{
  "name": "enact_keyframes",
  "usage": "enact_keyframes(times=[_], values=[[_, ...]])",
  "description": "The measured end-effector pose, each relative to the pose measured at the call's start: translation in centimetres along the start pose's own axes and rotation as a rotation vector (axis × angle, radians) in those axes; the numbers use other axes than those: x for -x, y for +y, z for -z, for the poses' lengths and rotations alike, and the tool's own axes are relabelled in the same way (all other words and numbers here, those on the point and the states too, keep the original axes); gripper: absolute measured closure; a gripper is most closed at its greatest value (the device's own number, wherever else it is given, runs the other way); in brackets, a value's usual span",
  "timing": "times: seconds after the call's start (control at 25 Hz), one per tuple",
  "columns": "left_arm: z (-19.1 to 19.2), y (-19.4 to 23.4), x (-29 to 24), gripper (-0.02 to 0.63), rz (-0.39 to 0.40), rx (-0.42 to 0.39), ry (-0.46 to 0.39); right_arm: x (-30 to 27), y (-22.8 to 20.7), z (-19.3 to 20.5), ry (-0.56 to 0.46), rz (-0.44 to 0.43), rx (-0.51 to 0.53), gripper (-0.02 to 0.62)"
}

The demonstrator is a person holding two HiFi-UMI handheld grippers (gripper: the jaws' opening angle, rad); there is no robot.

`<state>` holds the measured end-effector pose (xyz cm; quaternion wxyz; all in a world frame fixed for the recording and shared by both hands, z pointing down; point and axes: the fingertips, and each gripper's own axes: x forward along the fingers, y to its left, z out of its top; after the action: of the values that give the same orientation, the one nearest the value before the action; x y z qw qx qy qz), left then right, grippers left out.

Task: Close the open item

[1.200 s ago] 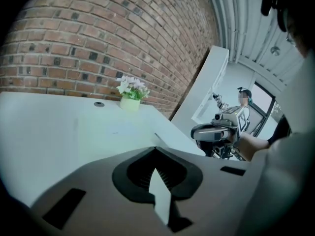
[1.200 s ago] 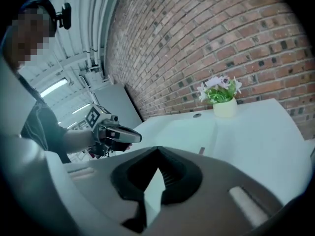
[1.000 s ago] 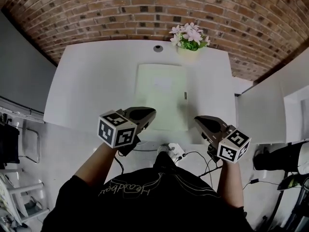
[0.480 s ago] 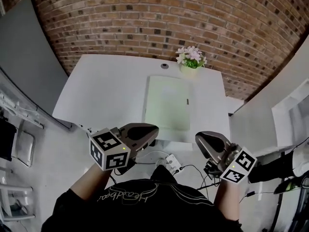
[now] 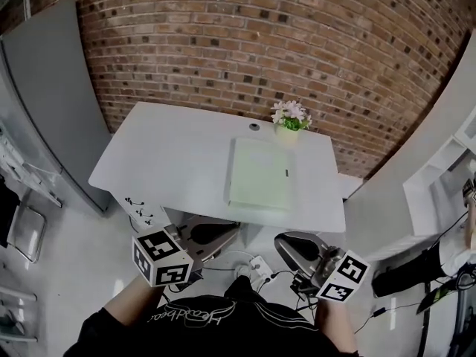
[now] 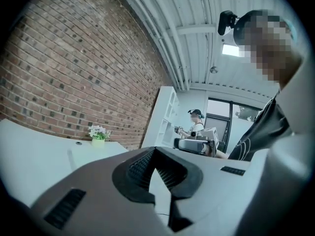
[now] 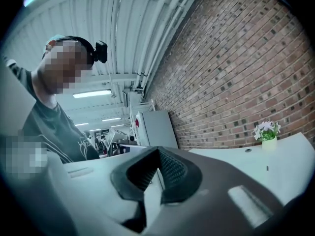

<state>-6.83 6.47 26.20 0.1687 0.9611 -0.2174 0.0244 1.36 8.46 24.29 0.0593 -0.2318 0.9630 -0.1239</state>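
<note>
A pale green folder (image 5: 258, 175) lies flat and closed on the white table (image 5: 171, 155), with a small dark tab at its right edge. Both grippers are held low in front of the person's body, short of the table's front edge and touching nothing on it. My left gripper (image 5: 236, 229) points toward the table with its jaws together and nothing between them. My right gripper (image 5: 277, 242) is the same, jaws meeting at the tips and empty. In the left gripper view the left gripper (image 6: 155, 149) is shut; in the right gripper view the right gripper (image 7: 158, 149) is shut.
A pot of pink flowers (image 5: 290, 117) stands at the table's back edge by the brick wall (image 5: 297, 43), next to a round cable hole (image 5: 254, 126). A grey cabinet (image 5: 44, 88) is at the left, a white shelf (image 5: 439, 192) at the right. A power strip (image 5: 259, 265) and cables lie on the floor.
The person has stepped back from the table. Both grippers, earlier at the table's front edge beside the folder, are now lower and away from it, still shut.
</note>
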Motion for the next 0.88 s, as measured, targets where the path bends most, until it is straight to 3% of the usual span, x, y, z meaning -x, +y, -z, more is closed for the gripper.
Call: enact_keyframes(times=[0.4, 0.88], values=[[1.3, -2.0, 2.1, 0.604, 0.027, 0.019, -0.023, -0.8, 3.8, 2.0, 0.007, -0.009, -0.055, 0.592], [2.1, -3.7, 2.0, 0.604, 0.059, 0.012, -0.006, -0.1, 4.2, 2.7, -0.007, 0.044, -0.087, 0.592]])
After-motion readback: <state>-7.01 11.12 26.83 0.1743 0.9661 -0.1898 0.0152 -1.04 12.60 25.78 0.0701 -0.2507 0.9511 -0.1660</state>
